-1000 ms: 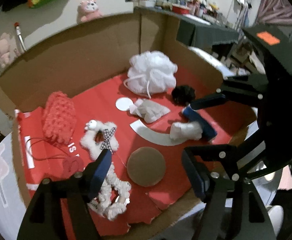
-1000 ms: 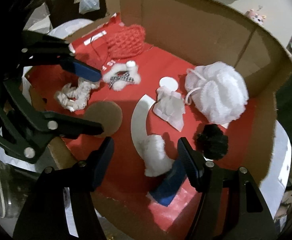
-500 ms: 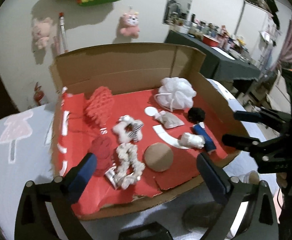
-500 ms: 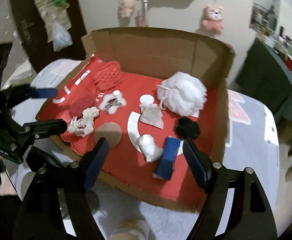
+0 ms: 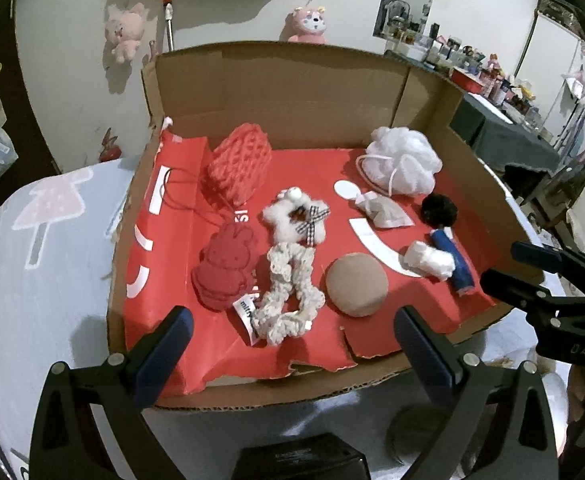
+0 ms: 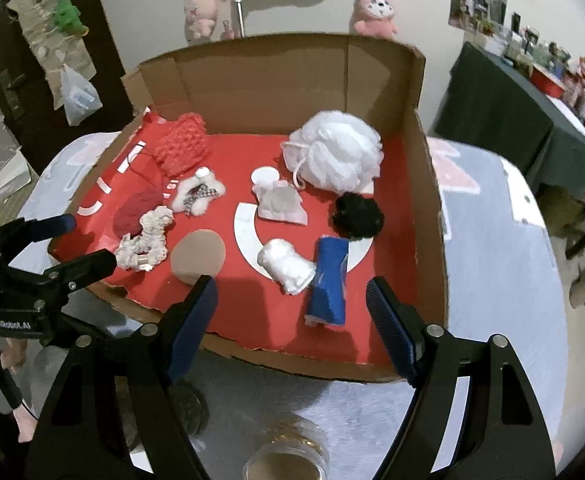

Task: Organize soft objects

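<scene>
Two black handheld grippers with blue pads hover at the near edge of a shallow cardboard box lined in red, set on a pale printed cloth.

In the left wrist view, the left gripper has jaws spread wide with nothing between them. They have just been opening. The right gripper shows at that view's right edge.

In the right wrist view, the right gripper has jaws standing well apart and empty, and they too have just been opening. The left gripper shows at that view's left edge.

Nearest in the box lie a tan round pad, a cream crocheted scrunchie and a dark red knitted bunny shape. The bunny's outline is clear only from the left. A blue roll touches a white fluffy roll, both seen best from the right.

Farther in are a white fuzzy bow clip, a small pale sachet and a black pom-pom. At the back sit a coral knitted pouch and a white mesh bath pouf.

Only the right view shows a clear jar on the cloth, below the box.
</scene>
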`<state>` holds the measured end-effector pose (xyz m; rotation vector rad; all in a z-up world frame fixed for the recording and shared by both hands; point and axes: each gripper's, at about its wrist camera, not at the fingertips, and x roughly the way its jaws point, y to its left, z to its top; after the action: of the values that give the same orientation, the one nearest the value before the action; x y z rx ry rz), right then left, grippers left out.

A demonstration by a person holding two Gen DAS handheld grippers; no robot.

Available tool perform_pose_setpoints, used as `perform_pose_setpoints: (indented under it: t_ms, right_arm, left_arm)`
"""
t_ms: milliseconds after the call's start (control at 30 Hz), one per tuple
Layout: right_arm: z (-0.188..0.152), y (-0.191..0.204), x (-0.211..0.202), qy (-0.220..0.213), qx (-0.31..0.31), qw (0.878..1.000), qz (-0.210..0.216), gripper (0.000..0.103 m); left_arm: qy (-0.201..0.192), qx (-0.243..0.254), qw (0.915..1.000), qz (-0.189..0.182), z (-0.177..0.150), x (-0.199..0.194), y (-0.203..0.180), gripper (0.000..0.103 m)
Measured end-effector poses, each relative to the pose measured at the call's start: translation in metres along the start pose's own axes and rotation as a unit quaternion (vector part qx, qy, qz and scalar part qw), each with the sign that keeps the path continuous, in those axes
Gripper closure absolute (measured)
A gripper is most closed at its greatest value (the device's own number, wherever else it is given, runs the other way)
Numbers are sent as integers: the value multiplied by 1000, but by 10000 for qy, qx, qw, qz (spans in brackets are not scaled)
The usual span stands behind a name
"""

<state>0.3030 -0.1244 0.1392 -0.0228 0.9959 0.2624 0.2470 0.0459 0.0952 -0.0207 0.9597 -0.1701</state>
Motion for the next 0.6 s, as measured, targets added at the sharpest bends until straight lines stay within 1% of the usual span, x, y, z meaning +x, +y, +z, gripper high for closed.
perform_pose_setpoints:
  t_ms: [433,600]
  right_arm:
    - [-10,0,27,378,129,9992,-98,27]
    - [-11,-2,26,349,140,9992,-137,27]
  left_arm:
    - [300,-130,9994,134,-7,20,5,1]
    - [254,-162,9995,125,-7,18,7,1]
